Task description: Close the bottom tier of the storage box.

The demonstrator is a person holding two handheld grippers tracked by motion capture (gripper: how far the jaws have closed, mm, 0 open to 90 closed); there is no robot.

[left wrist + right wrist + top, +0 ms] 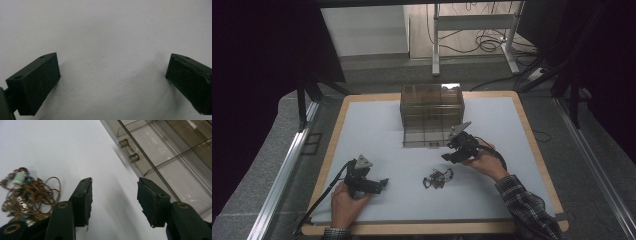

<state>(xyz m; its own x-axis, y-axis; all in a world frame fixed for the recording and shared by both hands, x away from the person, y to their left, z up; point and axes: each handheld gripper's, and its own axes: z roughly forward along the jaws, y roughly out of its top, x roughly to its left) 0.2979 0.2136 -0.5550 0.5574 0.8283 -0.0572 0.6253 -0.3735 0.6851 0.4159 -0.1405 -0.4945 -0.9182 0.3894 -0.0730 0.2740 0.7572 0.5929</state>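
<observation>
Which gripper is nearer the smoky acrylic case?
The right gripper, jaws open beside the case front and its door handle. The left gripper sits far off on bare mat.

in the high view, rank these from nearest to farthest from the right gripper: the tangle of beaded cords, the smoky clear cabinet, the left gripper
1. The smoky clear cabinet: just beyond and left of the right gripper, its front edge close by.
2. The tangle of beaded cords: on the white mat, nearer the person; not far behind the cabinet.
3. The left gripper: far across the mat, at the left.
</observation>
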